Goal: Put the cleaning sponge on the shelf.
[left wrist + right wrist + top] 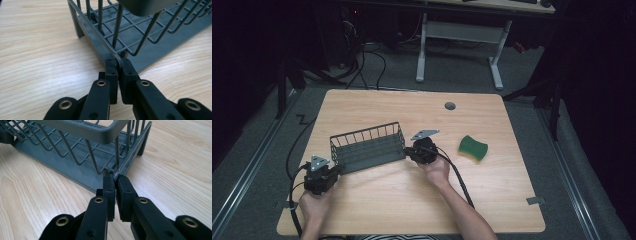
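Note:
A dark grey wire basket [368, 146] stands on the wooden table, left of centre. My left gripper [337, 170] is at its near left corner; in the left gripper view the jaws are shut on the basket's lower corner wire [119, 60]. My right gripper [408, 151] is at the basket's right end; in the right gripper view its pads pinch the lower corner wire [115, 175] of the wire basket [82, 147]. The basket rests flat on the table, and its inside holds nothing that I can see.
A green and yellow sponge [473, 148] lies on the table to the right of my right hand. A round grey cable hole [450, 106] sits near the table's far edge. Cables trail from both grippers off the near edge.

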Demonstrator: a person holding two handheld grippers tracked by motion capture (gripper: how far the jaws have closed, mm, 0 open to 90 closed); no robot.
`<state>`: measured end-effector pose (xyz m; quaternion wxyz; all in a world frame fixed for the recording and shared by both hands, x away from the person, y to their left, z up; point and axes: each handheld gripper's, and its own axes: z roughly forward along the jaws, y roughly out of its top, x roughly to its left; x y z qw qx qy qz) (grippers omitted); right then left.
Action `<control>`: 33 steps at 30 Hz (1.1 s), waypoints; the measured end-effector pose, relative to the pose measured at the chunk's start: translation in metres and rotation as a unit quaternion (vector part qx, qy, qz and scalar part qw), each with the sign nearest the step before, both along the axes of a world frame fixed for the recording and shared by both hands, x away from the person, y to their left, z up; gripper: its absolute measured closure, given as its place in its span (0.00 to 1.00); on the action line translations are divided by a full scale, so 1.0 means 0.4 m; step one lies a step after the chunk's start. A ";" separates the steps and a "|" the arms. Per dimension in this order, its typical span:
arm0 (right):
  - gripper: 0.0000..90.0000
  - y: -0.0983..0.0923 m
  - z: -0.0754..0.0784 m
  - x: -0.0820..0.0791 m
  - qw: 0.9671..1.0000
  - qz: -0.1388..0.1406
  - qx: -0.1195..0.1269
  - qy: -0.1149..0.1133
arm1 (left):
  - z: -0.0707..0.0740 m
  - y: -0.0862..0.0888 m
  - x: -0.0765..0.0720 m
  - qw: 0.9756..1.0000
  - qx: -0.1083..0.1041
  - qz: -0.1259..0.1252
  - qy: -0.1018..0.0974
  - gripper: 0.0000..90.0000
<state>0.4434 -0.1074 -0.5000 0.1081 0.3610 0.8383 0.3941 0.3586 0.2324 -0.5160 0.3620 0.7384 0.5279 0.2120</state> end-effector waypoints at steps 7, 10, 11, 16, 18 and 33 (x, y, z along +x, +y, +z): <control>0.96 -0.053 0.006 -0.019 1.000 -0.010 -0.006 -0.003 | 0.003 -0.038 0.008 1.000 -0.004 -0.021 -0.001 0.96; 0.96 -0.066 0.007 -0.021 1.000 -0.015 -0.007 -0.002 | 0.001 -0.058 0.012 1.000 -0.005 -0.027 -0.003 0.96; 0.96 -0.074 0.007 -0.022 1.000 -0.019 -0.006 -0.001 | 0.002 -0.065 0.014 1.000 -0.006 -0.030 -0.002 0.96; 0.96 -0.113 0.006 -0.027 0.999 -0.032 0.003 0.002 | 0.008 -0.095 0.025 0.999 -0.001 -0.049 0.002 0.96; 0.96 -0.128 0.006 -0.031 0.999 -0.036 0.001 0.001 | 0.005 -0.107 0.028 0.999 -0.003 -0.053 0.000 0.96; 0.96 -0.230 0.011 -0.041 0.998 -0.070 0.007 -0.007 | 0.014 -0.198 0.062 0.997 -0.014 -0.081 0.002 0.96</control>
